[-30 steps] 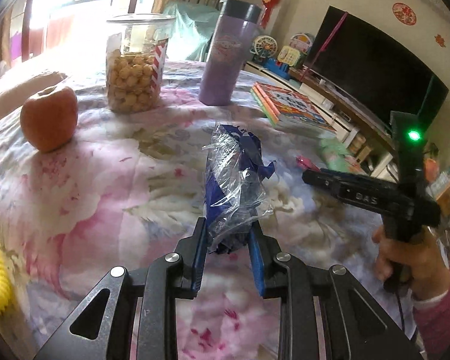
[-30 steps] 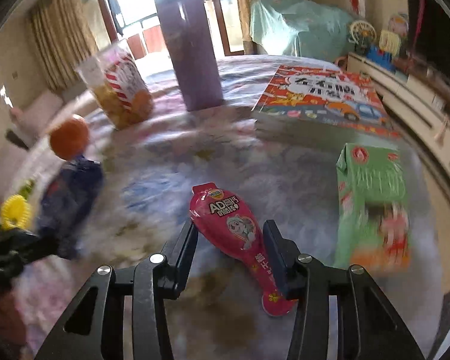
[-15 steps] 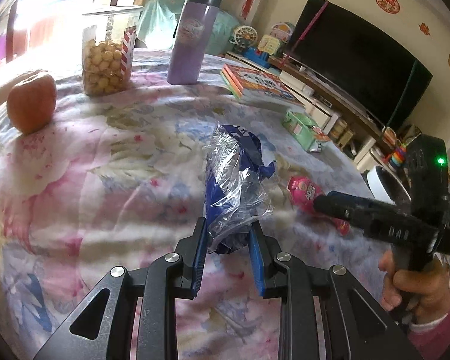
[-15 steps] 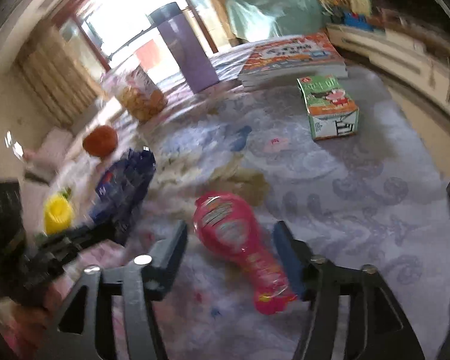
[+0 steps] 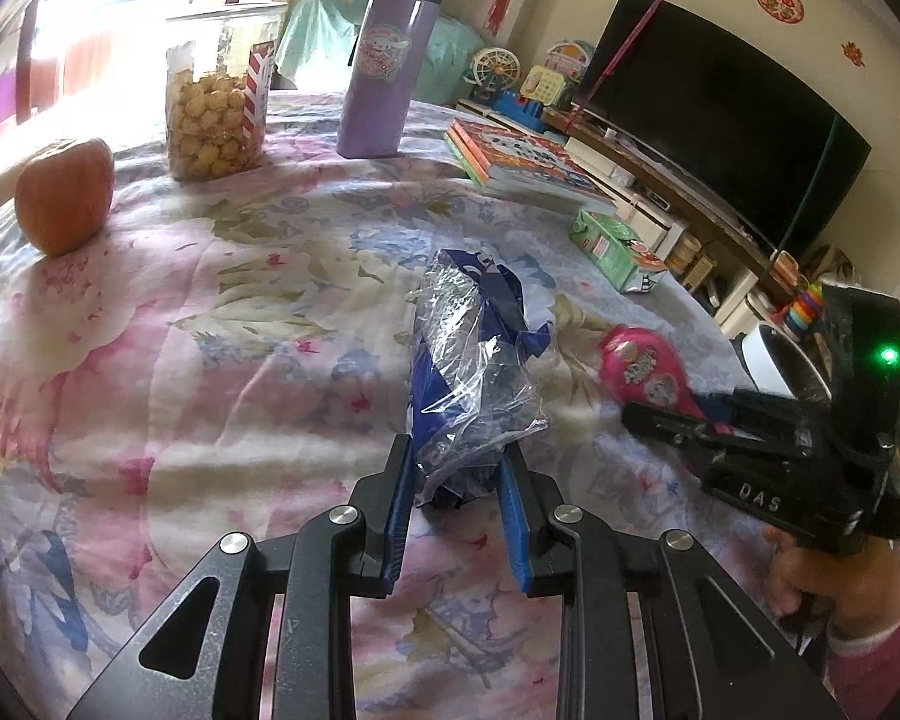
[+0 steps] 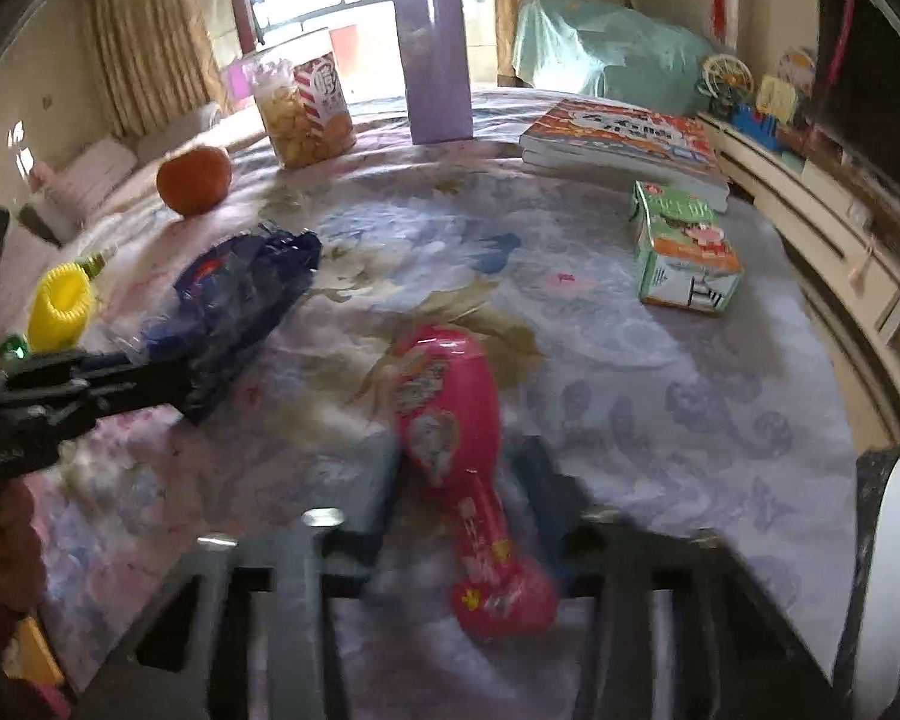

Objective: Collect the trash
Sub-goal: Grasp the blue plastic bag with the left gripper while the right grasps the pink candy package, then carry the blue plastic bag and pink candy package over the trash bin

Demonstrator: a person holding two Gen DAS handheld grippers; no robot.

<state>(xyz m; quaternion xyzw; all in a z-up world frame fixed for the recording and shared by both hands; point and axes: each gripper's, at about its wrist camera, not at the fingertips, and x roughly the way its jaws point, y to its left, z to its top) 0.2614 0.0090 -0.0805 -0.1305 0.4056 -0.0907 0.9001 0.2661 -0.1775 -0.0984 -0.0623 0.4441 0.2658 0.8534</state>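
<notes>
A crumpled blue and clear plastic wrapper (image 5: 468, 360) stands up between the blue pads of my left gripper (image 5: 456, 450), which is shut on its lower end. From the right wrist view the same wrapper (image 6: 240, 294) and the left gripper (image 6: 180, 384) show at the left. A pink snack packet (image 6: 444, 384) lies lengthwise between the fingers of my right gripper (image 6: 459, 462), whose jaws are closing on its narrow part; that view is blurred. In the left wrist view the pink packet (image 5: 642, 366) sits at the tip of the right gripper (image 5: 630, 414), held by a hand in a pink sleeve.
On the floral tablecloth (image 5: 222, 360) stand an orange apple (image 5: 66, 198), a jar of snack balls (image 5: 219, 102), a purple tumbler (image 5: 384, 66), stacked books (image 5: 522, 159) and a green carton (image 5: 621, 249). A yellow ridged object (image 6: 63, 306) lies at the left edge.
The right gripper's jaws spread wide around the pink packet, then came in on it. Both grippers drew back across the table, the left still holding the wrapper.
</notes>
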